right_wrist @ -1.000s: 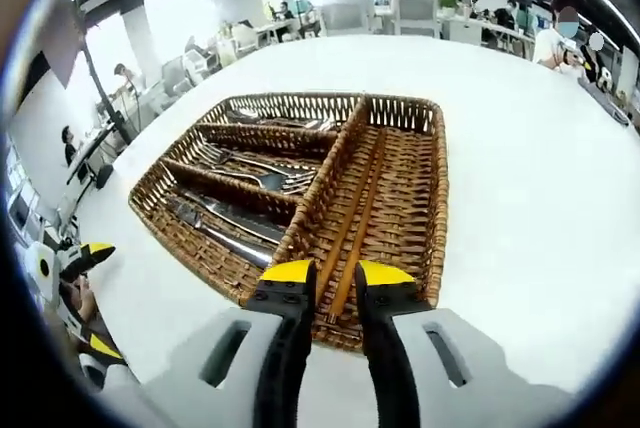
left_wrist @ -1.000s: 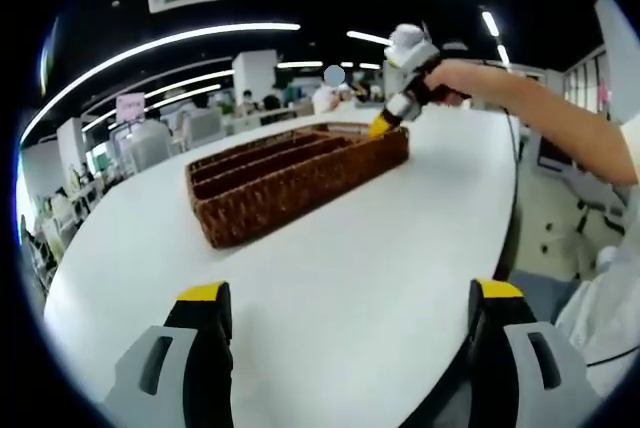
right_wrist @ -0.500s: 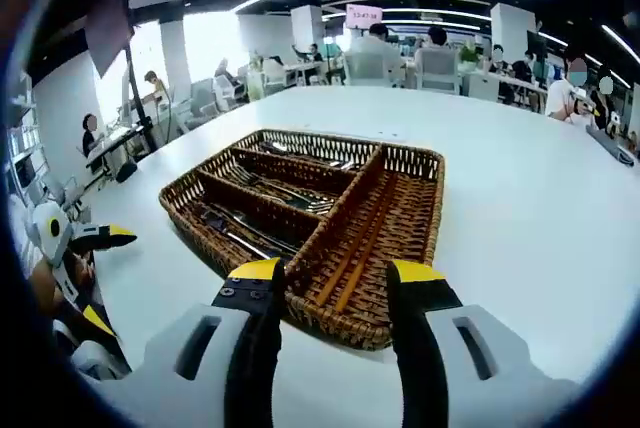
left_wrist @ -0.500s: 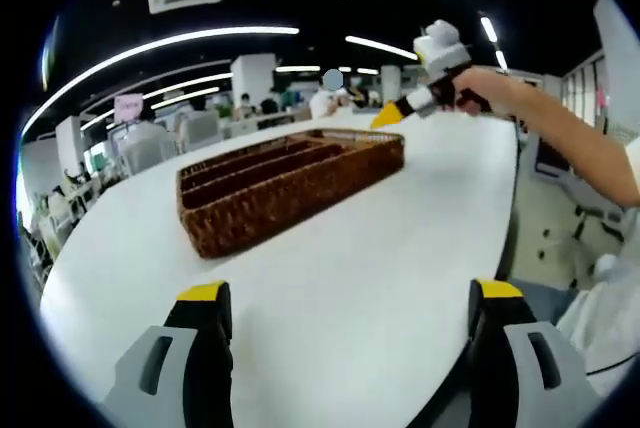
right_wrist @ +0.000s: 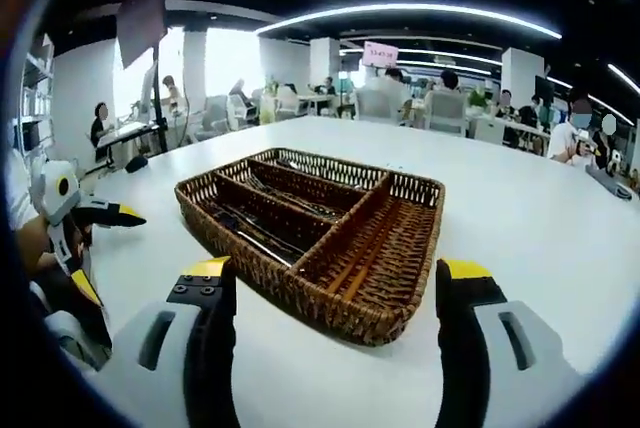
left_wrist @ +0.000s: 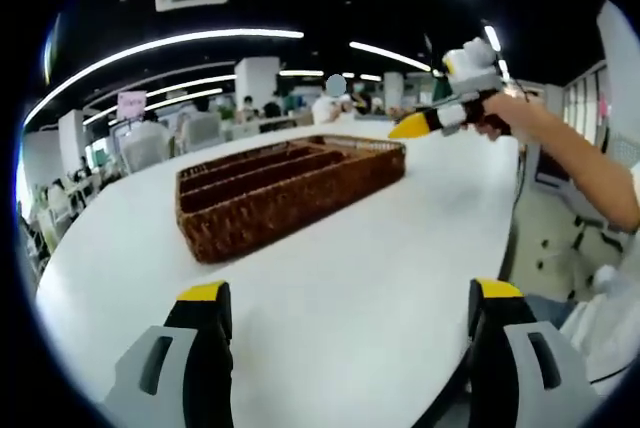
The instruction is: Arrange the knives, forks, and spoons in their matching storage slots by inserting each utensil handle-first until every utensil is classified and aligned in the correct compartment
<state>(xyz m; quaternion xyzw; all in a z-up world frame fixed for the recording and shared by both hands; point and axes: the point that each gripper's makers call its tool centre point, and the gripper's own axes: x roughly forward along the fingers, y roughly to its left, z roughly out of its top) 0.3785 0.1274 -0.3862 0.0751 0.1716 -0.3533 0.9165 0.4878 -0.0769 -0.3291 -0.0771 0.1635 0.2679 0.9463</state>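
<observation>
Right gripper view: jaws spread, empty, before wicker cutlery basket (right_wrist: 372,310) holding chopsticks (right_wrist: 358,266); left gripper (left_wrist: 350,298) likewise released.

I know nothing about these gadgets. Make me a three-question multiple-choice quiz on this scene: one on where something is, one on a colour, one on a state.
1. Where do the wooden chopsticks lie?
A. in the wicker tray's long end compartment
B. on the bare table
C. between a gripper's jaws

2. What colour are the gripper jaw tips?
A. red
B. yellow
C. blue

3. How does the right gripper stand?
A. shut on a fork
B. shut on nothing
C. open, holding nothing

Answers: 1 A, they rest inside the wicker tray beside the cutlery slots. 2 B, both the right gripper and left gripper show yellow tips. 3 C, its jaws are spread wide with nothing between them.
</observation>
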